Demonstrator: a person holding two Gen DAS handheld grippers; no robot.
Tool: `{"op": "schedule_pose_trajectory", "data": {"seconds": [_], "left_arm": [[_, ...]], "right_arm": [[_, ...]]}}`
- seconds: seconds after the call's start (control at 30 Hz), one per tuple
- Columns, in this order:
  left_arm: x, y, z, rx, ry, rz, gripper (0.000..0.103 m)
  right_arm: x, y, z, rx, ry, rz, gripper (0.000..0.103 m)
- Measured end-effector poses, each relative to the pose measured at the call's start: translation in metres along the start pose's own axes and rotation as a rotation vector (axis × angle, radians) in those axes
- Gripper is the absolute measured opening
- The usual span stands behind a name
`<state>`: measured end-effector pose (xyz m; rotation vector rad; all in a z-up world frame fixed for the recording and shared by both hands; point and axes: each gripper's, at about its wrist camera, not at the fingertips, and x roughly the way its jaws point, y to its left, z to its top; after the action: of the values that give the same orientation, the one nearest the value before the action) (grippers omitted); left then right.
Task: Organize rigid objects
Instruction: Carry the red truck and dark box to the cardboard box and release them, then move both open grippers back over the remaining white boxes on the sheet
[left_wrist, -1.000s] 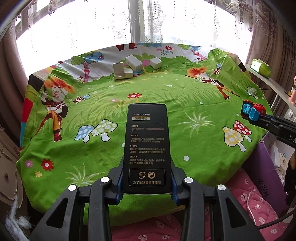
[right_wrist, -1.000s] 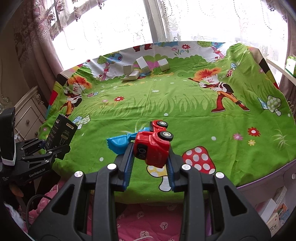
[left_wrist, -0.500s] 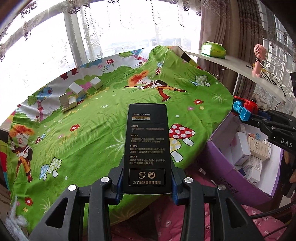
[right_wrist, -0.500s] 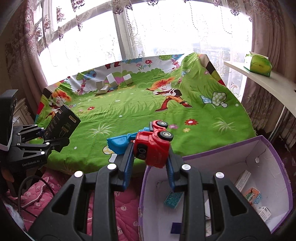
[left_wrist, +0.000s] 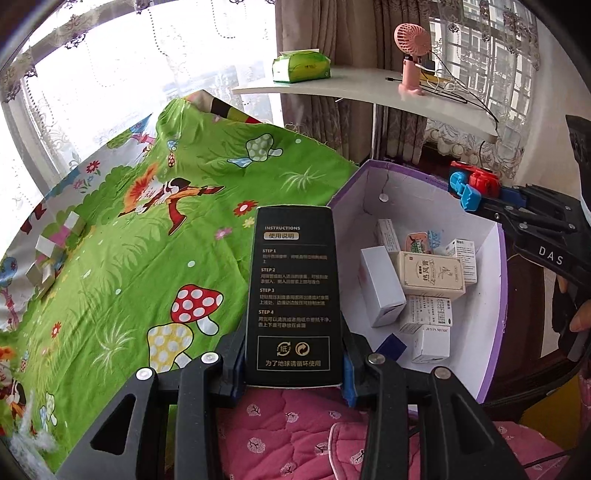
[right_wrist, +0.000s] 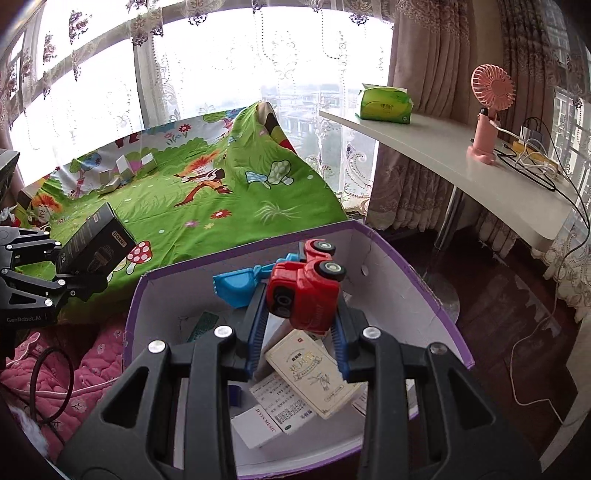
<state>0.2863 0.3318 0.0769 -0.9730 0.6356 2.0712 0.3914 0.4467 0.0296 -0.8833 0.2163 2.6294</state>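
My left gripper (left_wrist: 293, 373) is shut on a tall black box (left_wrist: 293, 295) with printed instructions, held over the bed edge just left of a purple-rimmed white storage box (left_wrist: 496, 295). My right gripper (right_wrist: 299, 332) is shut on a red toy truck with a blue scoop (right_wrist: 303, 291), held above the open storage box (right_wrist: 136, 295). The storage box holds several small cartons (left_wrist: 430, 275). In the right wrist view the left gripper (right_wrist: 59, 269) with the black box (right_wrist: 96, 243) shows at the left. In the left wrist view the right gripper and its toy truck (left_wrist: 476, 184) show at the right.
A bed with a green cartoon sheet (left_wrist: 147, 240) lies to the left, with several white blocks (right_wrist: 125, 170) at its far side. A pink quilt (left_wrist: 295, 435) lies below. A white shelf (right_wrist: 443, 147) carries a green tissue pack (right_wrist: 384, 103) and a pink fan (right_wrist: 487, 110).
Both grippers have swung right from over the bed to the storage box. The toy truck now hangs above the box's inside, and the black box sits beside its left wall.
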Motion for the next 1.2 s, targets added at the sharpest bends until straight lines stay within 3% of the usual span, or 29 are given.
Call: {"op": "schedule_pose_trajectory", "data": {"seconds": [0.3,0.43,0.57,0.6,0.7,0.9,1.13,1.2], "left_arm": [[0.029,-0.046,0.001,0.096,0.076,-0.038,0.04],[0.047,-0.039,-0.003,0.036,0.127,-0.057,0.041],[0.042,-0.009,-0.011,-0.08,0.091,-0.061,0.067],[0.039,0.002,-0.013,-0.111,0.069,-0.052,0.074],[0.028,0.036,-0.021,-0.174,0.014,-0.004,0.079],[0.007,0.144,-0.056,-0.332,-0.05,0.194,0.085],[0.014,0.313,-0.13,-0.575,0.04,0.492,0.085],[0.012,0.357,-0.155,-0.659,0.059,0.543,0.085]], "right_arm": [[0.001,-0.027,-0.022,0.045,0.028,-0.041,0.036],[0.012,-0.032,-0.023,0.088,0.049,-0.054,0.036],[0.017,-0.027,-0.014,0.114,0.049,-0.03,0.056],[0.019,-0.022,-0.01,0.11,0.047,-0.016,0.061],[0.028,0.01,0.005,0.043,0.055,0.02,0.071],[0.064,0.114,0.035,-0.157,0.106,0.147,0.075],[0.149,0.252,0.067,-0.249,0.197,0.36,0.081],[0.182,0.295,0.075,-0.258,0.236,0.409,0.081]]}}
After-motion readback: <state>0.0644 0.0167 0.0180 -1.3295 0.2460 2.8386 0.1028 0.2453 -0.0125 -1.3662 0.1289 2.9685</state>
